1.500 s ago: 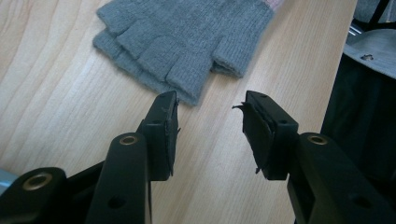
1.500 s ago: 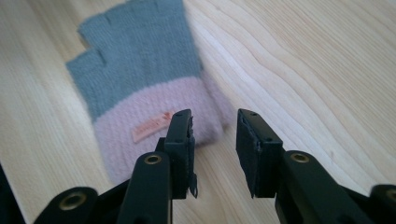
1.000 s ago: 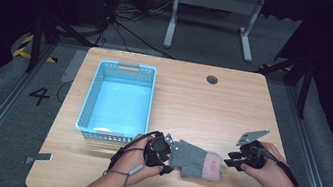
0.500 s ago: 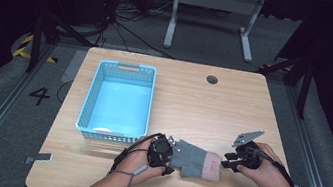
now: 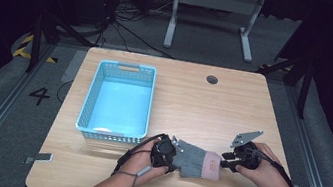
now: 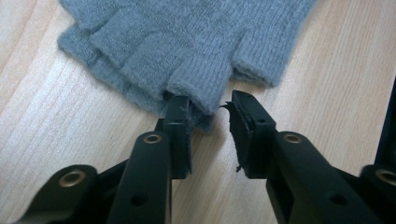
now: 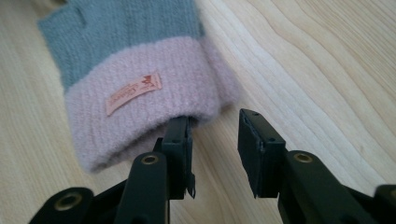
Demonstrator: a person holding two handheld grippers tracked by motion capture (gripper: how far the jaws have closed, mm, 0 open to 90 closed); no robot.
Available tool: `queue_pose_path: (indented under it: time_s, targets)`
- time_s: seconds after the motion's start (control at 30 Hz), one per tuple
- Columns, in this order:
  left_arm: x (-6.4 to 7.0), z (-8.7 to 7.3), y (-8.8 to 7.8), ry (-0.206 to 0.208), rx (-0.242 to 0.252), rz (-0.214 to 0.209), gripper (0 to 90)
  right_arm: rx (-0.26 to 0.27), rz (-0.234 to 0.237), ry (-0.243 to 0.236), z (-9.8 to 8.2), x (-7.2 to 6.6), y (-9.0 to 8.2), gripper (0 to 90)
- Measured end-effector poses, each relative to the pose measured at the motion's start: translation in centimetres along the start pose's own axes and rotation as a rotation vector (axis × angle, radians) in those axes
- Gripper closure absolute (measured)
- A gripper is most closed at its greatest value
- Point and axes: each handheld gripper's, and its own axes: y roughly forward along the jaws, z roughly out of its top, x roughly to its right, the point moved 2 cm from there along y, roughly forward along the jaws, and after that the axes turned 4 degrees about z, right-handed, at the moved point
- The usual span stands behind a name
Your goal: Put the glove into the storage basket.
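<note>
A grey fingerless knit glove (image 5: pixel 192 159) with a pink cuff (image 5: pixel 212 166) lies flat on the wooden table (image 5: pixel 192 108), near its front edge. My left gripper (image 5: pixel 175 153) is at the finger end. In the left gripper view its jaws (image 6: pixel 210 105) have just been closing. One pad touches a finger stub of the glove (image 6: pixel 187 37), the other stands clear, and the stub's edge lies in the gap. My right gripper (image 5: pixel 225 160) is at the cuff. In the right gripper view its jaws (image 7: pixel 215 123) are open, one tucked at the pink cuff's (image 7: pixel 140 93) edge, with bare wood between them.
A light blue plastic basket (image 5: pixel 88 101) stands at the left of the table, just behind my left hand. A round cable hole (image 5: pixel 211 79) sits near the far edge. Bare wood stretches right of the basket and behind the glove. A metal stand (image 5: pixel 213 10) rises beyond the table.
The left hand has crept slightly toward the glove's finger end. The right hand and the glove have kept their places.
</note>
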Motion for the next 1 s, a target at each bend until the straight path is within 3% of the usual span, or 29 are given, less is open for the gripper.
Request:
queue_pose_path:
  time_s: [0.07,0.17,0.27,0.6,0.73,0.87,1.0]
  targets:
    - [0.1,0.1,0.0,0.008,-0.002,0.003,80.1,-0.002,-0.006,-0.016,0.1,-0.1,0.2,67.4]
    - [0.2,0.1,-0.3,0.013,0.002,0.0,86.3,-0.013,-0.009,-0.034,0.3,-0.4,0.3,81.4]
    - [0.4,0.1,-0.5,0.023,0.008,0.007,89.8,-0.016,-0.021,-0.042,0.4,-0.5,0.2,85.3]
    - [1.1,0.0,-1.5,0.045,0.025,0.019,90.0,0.039,-0.053,-0.063,1.3,-1.0,-1.2,87.2]
    - [1.3,0.0,-1.6,0.034,0.033,0.024,90.0,0.054,-0.052,-0.071,1.7,-1.0,-1.5,87.5]
    - [0.9,-0.5,-1.4,-0.012,-0.003,0.028,89.6,0.044,-0.053,-0.077,1.8,-0.8,-1.3,87.5]
    - [0.7,-0.8,-1.3,-0.055,-0.026,0.019,78.9,0.042,-0.049,-0.071,1.8,-0.6,-1.2,87.5]
